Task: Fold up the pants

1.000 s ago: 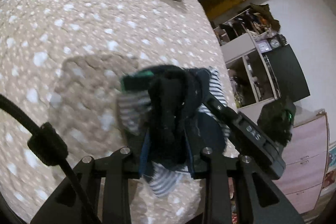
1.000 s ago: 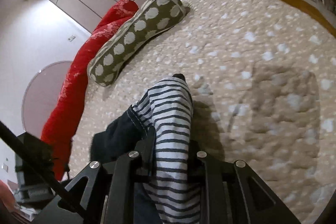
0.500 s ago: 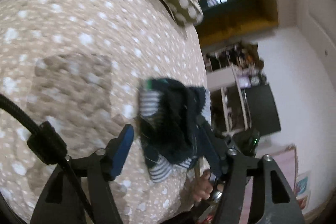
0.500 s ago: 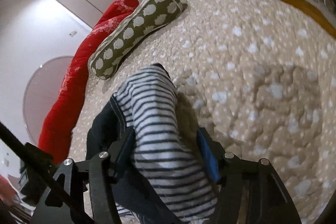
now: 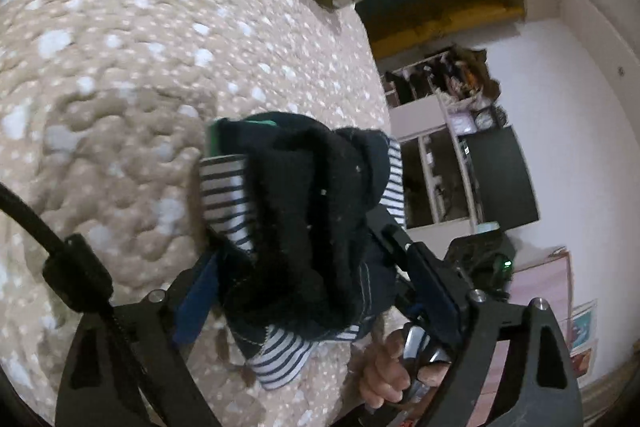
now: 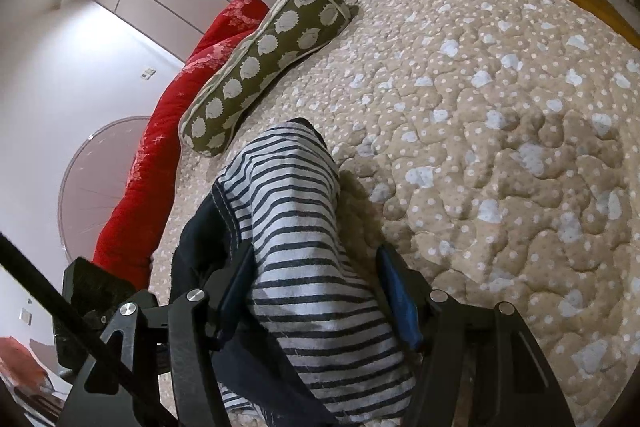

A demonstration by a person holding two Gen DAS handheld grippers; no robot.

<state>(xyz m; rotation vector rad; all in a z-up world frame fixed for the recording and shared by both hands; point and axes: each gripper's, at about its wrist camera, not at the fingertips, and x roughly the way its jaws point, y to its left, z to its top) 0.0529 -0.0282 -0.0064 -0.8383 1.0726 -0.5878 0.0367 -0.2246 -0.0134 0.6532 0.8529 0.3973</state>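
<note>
Pants (image 6: pixel 304 251) bundled on bed (image 6: pixel 500 131), both grippers loosening

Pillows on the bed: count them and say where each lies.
2: the olive spotted pillow lies at the far edge of the quilt; the red pillow lies just behind it. Others may be hidden.

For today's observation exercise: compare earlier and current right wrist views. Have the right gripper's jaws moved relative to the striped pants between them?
Yes. The right gripper jaws have spread off the striped pants; a gap shows beside the blue pad, against the beige quilted bedspread.
</note>
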